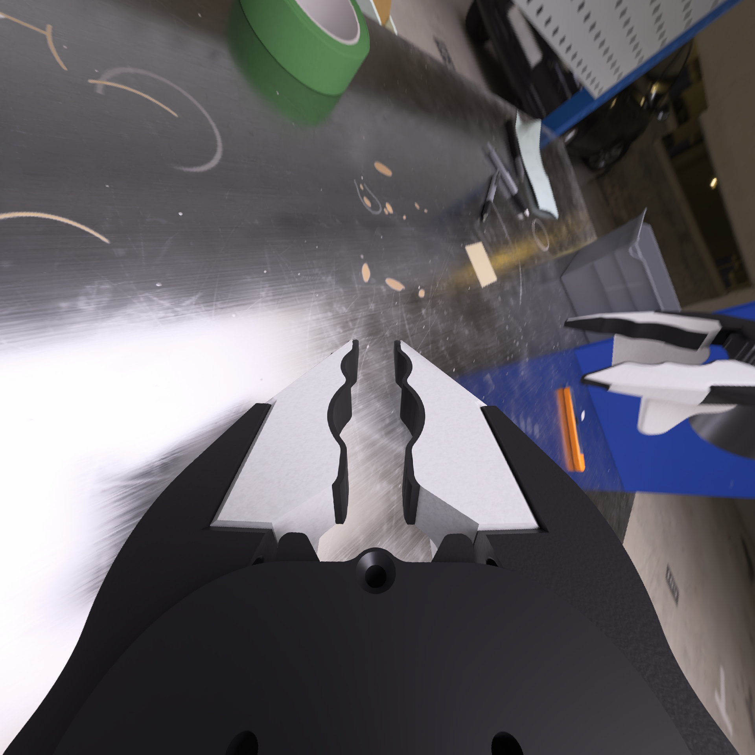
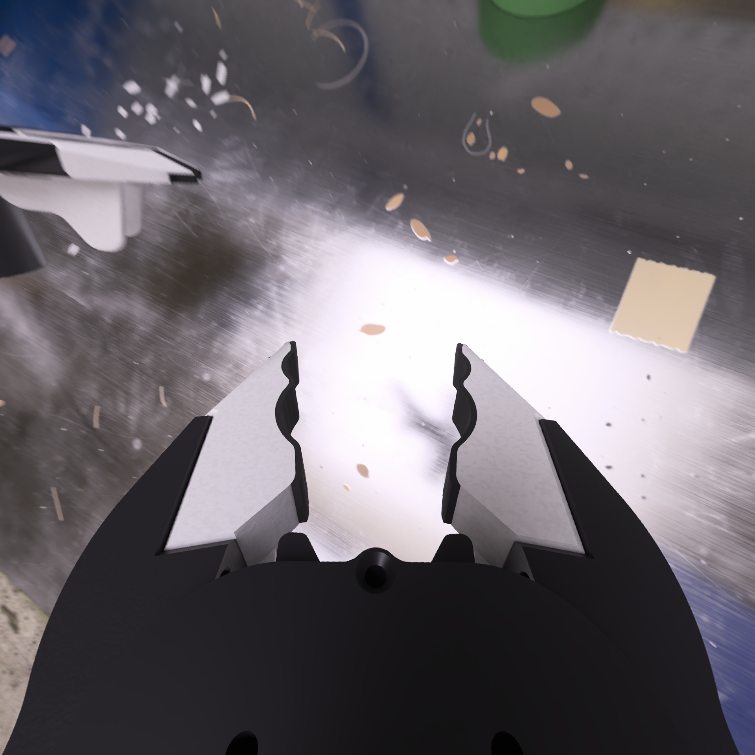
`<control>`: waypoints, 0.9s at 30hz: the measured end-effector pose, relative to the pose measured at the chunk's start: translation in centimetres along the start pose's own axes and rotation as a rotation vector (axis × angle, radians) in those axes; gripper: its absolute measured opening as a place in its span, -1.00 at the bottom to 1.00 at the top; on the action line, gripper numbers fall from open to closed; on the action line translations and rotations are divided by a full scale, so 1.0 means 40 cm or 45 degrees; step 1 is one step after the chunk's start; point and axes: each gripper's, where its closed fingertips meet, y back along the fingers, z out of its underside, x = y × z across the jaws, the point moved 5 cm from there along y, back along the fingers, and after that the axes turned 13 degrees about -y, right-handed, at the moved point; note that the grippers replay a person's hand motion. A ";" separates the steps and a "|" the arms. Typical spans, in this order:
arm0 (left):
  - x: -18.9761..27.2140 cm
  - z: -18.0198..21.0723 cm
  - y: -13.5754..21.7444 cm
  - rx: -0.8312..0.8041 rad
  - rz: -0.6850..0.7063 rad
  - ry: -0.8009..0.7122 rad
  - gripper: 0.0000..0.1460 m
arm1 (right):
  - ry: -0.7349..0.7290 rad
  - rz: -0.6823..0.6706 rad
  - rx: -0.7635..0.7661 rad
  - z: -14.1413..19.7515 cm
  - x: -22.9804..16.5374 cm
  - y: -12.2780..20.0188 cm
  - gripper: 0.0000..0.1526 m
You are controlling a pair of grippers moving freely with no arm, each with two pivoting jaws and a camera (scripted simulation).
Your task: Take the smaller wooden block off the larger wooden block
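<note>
Nearest in the left wrist view, the left gripper (image 1: 376, 347) hangs over the scratched metal worktop (image 1: 163, 245). Its jaws are drawn close, with only a narrow slit between them and nothing in it. In the right wrist view the right gripper (image 2: 375, 349) has its jaws spread wide and also empty, over a bright glare patch on the same surface.

Neither wooden block can be made out in either view. This leaves the key relation open: I cannot tell which way the stacked pair lies from either set of jaws, which gripper is nearer, or how the smaller block's long axis runs.

Just beyond the right jaws, loose wood chips (image 2: 421, 228) are scattered about. Ahead and to their right lies a pale tan rectangle (image 2: 662, 306), which seems to lie flat on the metal. Its long axis runs away from the camera, leaning slightly right. It looks too thin to be a block, though I cannot rule that out.

To the right of the left jaws, a blue mat (image 1: 531, 429) carries an orange strip (image 1: 570, 429). Farther off stands a grey bin (image 1: 617, 273), and farthest, a green tape roll (image 1: 298, 53) rests on the metal.

As I judge it, no grasp has begun. The next move calls for finding the blocks, and the wide right jaws seem better readied to take one.
</note>
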 end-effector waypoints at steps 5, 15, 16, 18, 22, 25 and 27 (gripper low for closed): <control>0.054 0.012 -0.040 0.143 0.052 0.132 -0.72 | 0.094 0.223 -0.066 0.011 0.031 -0.018 0.02; 0.176 -0.001 0.205 0.157 0.114 -0.312 -0.17 | 0.233 0.499 -0.030 0.012 0.134 -0.028 -0.46; 0.156 -0.003 0.271 0.143 0.021 -0.399 -0.16 | 0.241 0.495 -0.026 0.010 0.136 -0.028 -0.48; 0.081 0.002 0.411 0.089 -0.229 -0.523 -0.16 | 0.258 0.499 -0.022 0.006 0.141 -0.030 -0.50; -0.171 0.065 0.723 -0.223 -0.930 -0.588 -0.06 | 0.311 0.533 -0.023 -0.003 0.157 -0.031 -0.53; -0.337 0.161 0.936 -0.361 -1.235 -0.422 -0.04 | 0.357 0.562 -0.036 -0.016 0.175 -0.033 -0.57; -0.419 0.242 1.030 -0.483 -1.342 -0.315 -0.03 | 0.353 0.565 -0.038 -0.026 0.186 -0.034 -0.62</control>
